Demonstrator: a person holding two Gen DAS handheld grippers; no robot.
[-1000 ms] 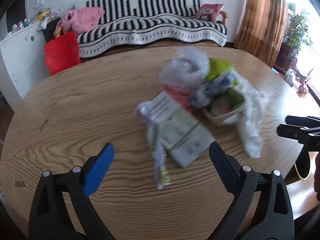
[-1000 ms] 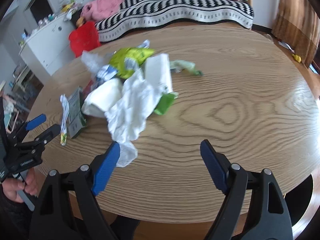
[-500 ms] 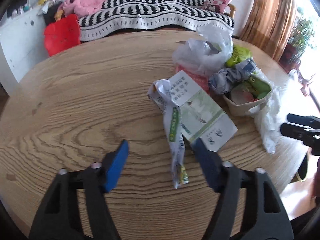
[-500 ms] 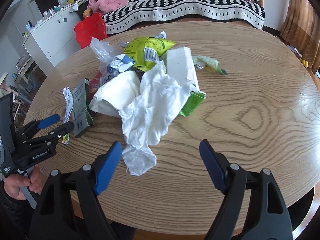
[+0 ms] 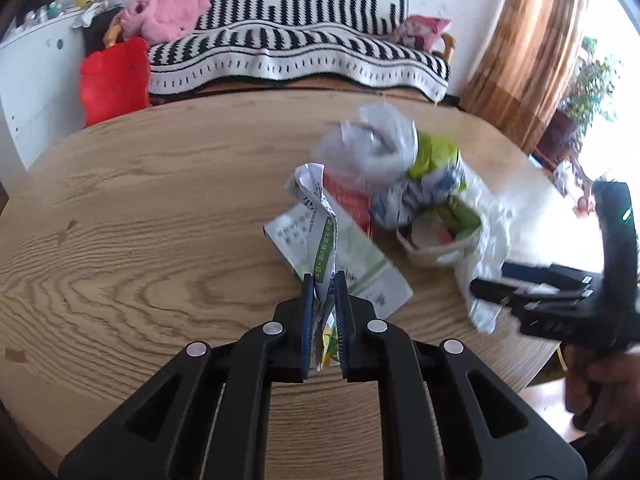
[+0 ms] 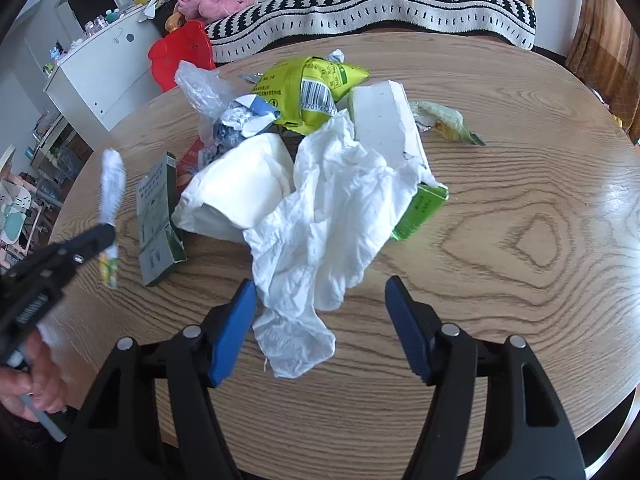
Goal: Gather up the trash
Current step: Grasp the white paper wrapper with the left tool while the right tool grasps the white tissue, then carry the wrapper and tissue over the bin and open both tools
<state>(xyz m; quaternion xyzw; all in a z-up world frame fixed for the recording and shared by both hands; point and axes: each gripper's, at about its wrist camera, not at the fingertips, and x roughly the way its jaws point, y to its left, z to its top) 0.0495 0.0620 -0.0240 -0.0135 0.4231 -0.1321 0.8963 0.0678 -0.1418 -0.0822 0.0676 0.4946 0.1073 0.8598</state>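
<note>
Wooden table: left tool angled down, clamped on wrapper; right tool apart.

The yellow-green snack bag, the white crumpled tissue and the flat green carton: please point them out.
yellow-green snack bag [image 6: 308,92]: right wrist view, near its barcode.
white crumpled tissue [image 6: 332,220]: right wrist view, its wrinkled middle.
flat green carton [image 6: 156,216]: right wrist view, its printed top face.

The counter is light brown wood with wavy lines. The crumpled tissue is white. The snack bag is yellow-green. The sofa blanket has black and white stripes. The bag beside it is red.
</note>
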